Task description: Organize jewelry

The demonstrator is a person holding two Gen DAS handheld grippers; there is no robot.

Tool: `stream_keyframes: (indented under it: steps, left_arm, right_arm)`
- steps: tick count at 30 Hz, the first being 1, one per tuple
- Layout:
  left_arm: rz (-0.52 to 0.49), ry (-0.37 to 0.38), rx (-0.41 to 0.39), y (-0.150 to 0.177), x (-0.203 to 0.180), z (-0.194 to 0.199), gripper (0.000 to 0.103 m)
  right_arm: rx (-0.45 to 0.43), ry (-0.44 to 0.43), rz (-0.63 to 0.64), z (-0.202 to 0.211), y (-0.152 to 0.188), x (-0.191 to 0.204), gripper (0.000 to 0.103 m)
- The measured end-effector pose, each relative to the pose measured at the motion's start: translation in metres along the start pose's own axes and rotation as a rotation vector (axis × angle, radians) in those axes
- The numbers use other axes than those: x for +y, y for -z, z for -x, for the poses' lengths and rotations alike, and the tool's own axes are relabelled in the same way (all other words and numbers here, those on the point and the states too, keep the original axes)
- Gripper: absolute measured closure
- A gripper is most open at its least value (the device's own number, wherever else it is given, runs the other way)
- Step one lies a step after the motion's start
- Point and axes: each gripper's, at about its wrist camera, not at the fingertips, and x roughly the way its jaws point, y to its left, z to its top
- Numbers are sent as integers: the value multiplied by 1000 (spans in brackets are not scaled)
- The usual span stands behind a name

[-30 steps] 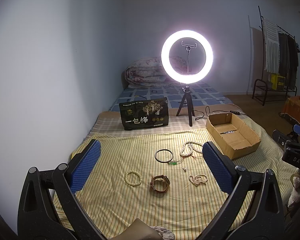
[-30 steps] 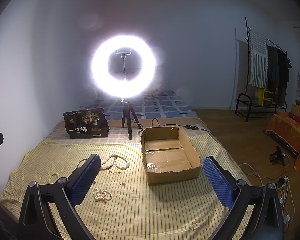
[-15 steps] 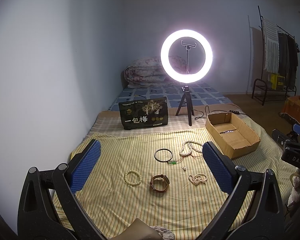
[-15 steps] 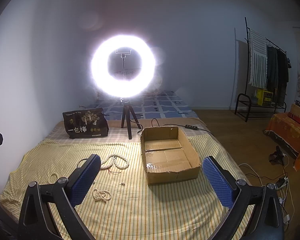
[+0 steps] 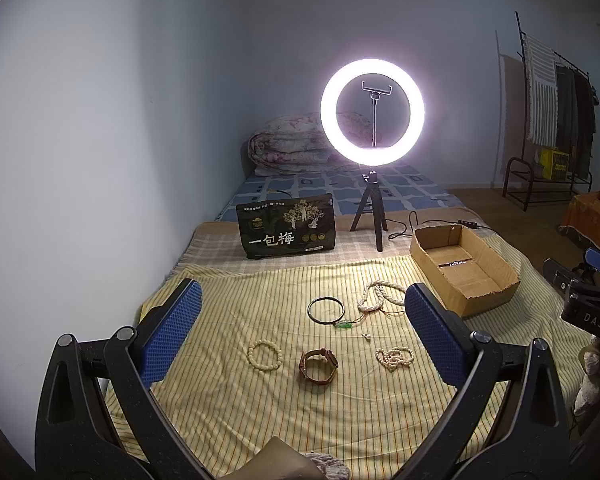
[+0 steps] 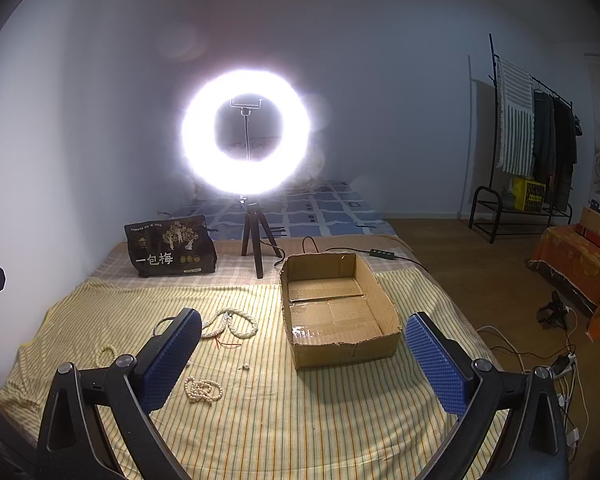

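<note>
Bed (image 5: 260,412) under a yellow striped sheet, laid flat as a work surface. Ring light (image 5: 372,112) on a small tripod, stood at the far edge, probably to light the pieces. Dark printed bag (image 5: 286,232) propped upright just beside the tripod. Cardboard box (image 6: 336,312), open-topped and empty, set to the right of the jewelry, seemingly as the place to collect it. Left gripper (image 5: 300,336) held low over the near sheet, fingers wide apart, nothing between them, jewelry framed in the gap. Right gripper (image 6: 304,356) likewise spread and empty, aimed at the box front, near the pieces on its left.

Jewelry all loose on the sheet, none in the box yet, spaced apart so each could be picked singly. Long white bead string (image 5: 380,298) heaped nearest the box. Thin black bangle (image 5: 326,310) just left of it. Brown watch (image 5: 318,366) closest to the left gripper. Pale bead bracelet (image 5: 265,356) beside the watch. Small pearl cluster (image 5: 395,357) on its other side. Tiny green charm (image 5: 343,324) touching the bangle's rim.
</note>
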Motion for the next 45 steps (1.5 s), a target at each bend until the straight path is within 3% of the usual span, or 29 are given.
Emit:
stream_keyframes:
  steps: [14, 28, 39, 45]
  left_arm:
    - [-3, 2, 6, 2, -2, 0, 0]
    - [-7, -17, 88, 13, 5, -20, 0]
    - [11, -17, 281, 38, 21, -65, 0]
    - [73, 52, 426, 58, 35, -93, 0]
  right_arm:
    - [4, 3, 2, -1, 1, 0, 0]
    - [63, 28, 19, -14, 8, 1, 0]
    - [125, 35, 42, -28, 13, 15, 0]
    - [169, 26, 34, -39, 17, 19, 0]
